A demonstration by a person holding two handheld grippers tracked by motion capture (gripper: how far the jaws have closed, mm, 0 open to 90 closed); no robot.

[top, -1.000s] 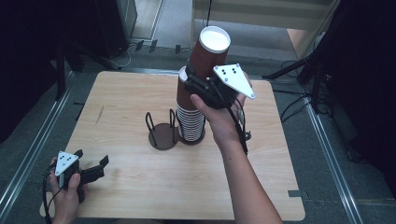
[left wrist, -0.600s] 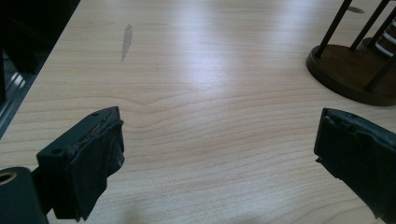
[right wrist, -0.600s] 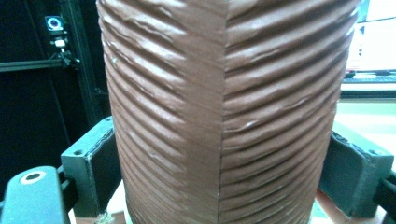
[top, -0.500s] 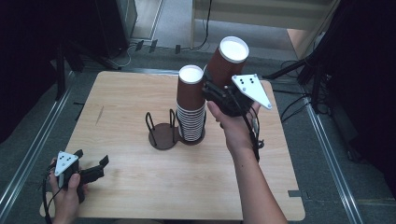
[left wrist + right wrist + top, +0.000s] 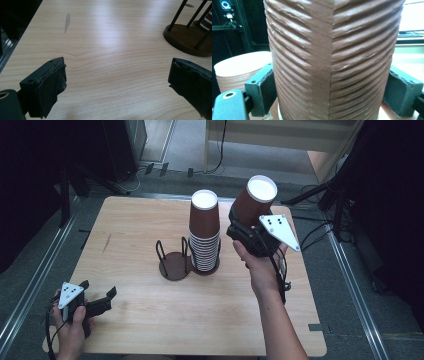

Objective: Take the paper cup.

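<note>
A brown ribbed paper cup [image 5: 254, 200], upside down with its white base up, is held in the air by my right gripper [image 5: 245, 227], which is shut on its sides. It hangs just right of a tall stack of the same cups [image 5: 204, 237], which stands in a dark wire cup holder [image 5: 175, 262] at mid-table. In the right gripper view the cup [image 5: 332, 60] sits between both pads, with the stack's top [image 5: 239, 67] behind at the left. My left gripper [image 5: 102, 300] rests open at the table's near left corner with nothing between its jaws [image 5: 116, 82]. The holder's base [image 5: 186, 42] lies ahead to its right.
The light wooden table [image 5: 150, 320] has a small dark streak [image 5: 106, 242] at its left. Cables and dark stands crowd the floor behind and to the right of the table.
The right gripper has carried the cup up off the stack's top and out to the right, then slightly lower. The left gripper has not moved.
</note>
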